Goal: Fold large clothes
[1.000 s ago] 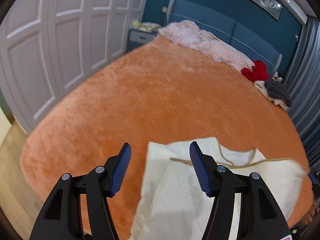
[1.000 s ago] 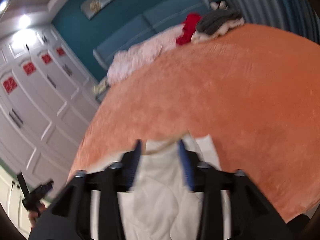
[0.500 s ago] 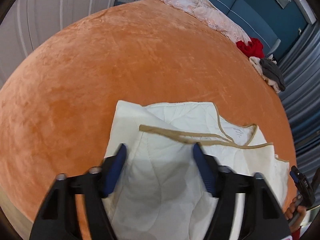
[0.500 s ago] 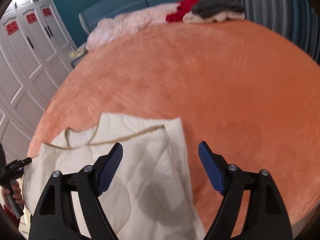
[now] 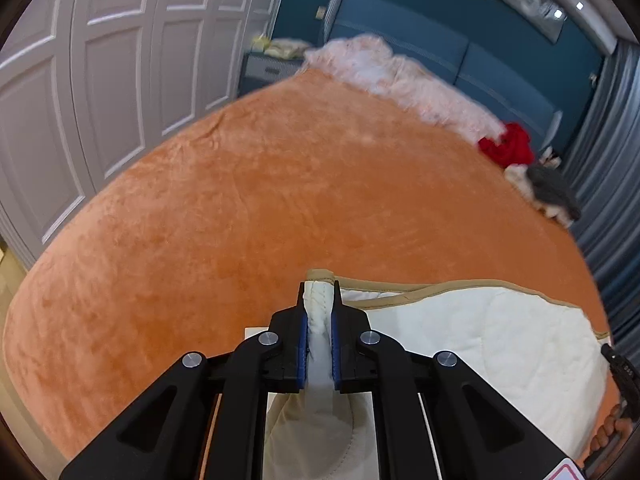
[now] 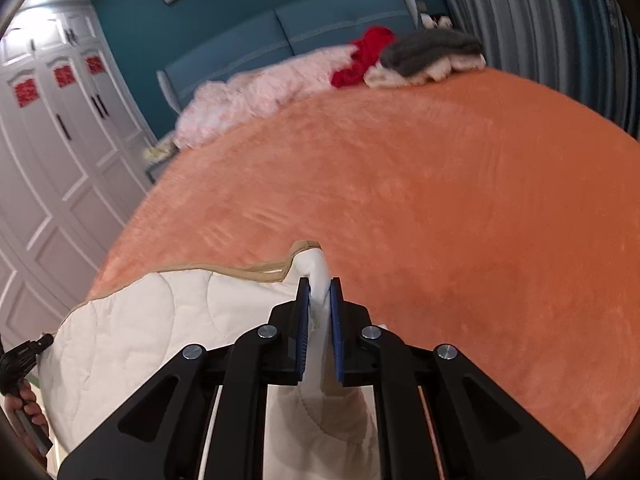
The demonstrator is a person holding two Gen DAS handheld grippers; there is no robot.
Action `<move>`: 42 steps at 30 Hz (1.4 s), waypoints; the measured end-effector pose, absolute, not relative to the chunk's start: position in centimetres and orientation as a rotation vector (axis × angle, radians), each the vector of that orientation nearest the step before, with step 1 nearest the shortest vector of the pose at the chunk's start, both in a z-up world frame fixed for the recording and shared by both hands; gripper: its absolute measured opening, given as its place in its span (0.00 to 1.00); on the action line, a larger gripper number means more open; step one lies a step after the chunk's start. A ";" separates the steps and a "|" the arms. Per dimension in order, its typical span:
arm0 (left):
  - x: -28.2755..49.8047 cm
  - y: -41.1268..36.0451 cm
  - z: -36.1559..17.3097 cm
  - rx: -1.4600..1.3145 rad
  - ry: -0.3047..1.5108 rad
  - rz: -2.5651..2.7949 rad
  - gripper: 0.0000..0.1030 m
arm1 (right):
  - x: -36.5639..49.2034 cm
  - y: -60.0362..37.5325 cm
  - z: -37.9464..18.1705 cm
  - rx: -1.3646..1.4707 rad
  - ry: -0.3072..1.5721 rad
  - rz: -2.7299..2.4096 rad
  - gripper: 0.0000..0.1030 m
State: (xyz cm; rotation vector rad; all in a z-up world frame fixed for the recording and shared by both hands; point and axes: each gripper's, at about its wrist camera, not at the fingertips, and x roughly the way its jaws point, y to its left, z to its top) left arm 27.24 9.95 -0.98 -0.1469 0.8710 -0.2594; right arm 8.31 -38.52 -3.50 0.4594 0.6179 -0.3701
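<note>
A cream quilted garment with tan trim [image 5: 480, 332] lies at the near edge of the orange bed cover [image 5: 280, 208]. My left gripper [image 5: 319, 300] is shut on a bunched fold at its left end. The garment stretches to the right from there. In the right wrist view the same garment [image 6: 152, 320] spreads to the left, and my right gripper [image 6: 319, 296] is shut on a fold at its right end. Both held ends are raised a little off the orange bed cover [image 6: 440, 200].
At the head of the bed lie a pink blanket [image 5: 400, 80], a red garment [image 5: 506, 146] and a grey and white pile [image 5: 548, 192]. White wardrobe doors [image 5: 100, 80] stand on the left. Grey curtains [image 6: 560, 40] hang on the right.
Both grippers were open over the flat garment. Both have now shut on its ends and lifted them, and the views have tilted up toward the headboard.
</note>
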 end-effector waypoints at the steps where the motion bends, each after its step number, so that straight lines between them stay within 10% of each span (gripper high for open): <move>1: 27.9 9.6 -2.0 -0.131 0.888 -0.248 0.06 | 9.3 -38.5 -4.8 0.443 0.656 -0.387 0.09; 16: 29.6 7.5 -12.6 -0.007 0.983 -0.130 0.12 | 12.1 -38.3 -13.8 0.375 0.828 -0.450 0.12; 23: 29.9 7.6 -12.4 -0.008 0.988 -0.114 0.17 | 12.2 -38.3 -13.6 0.371 0.820 -0.462 0.17; 27: 28.8 7.9 -8.4 0.014 0.944 -0.088 0.22 | 10.4 -38.6 -9.9 0.368 0.753 -0.547 0.40; 34: 24.8 3.4 -1.5 -0.037 0.852 -0.308 0.22 | 11.3 -31.0 -3.8 0.239 0.660 -0.322 0.39; 42: 24.1 -6.9 -7.6 0.044 0.979 -0.461 0.22 | 18.0 -22.4 -9.9 0.114 0.860 -0.129 0.35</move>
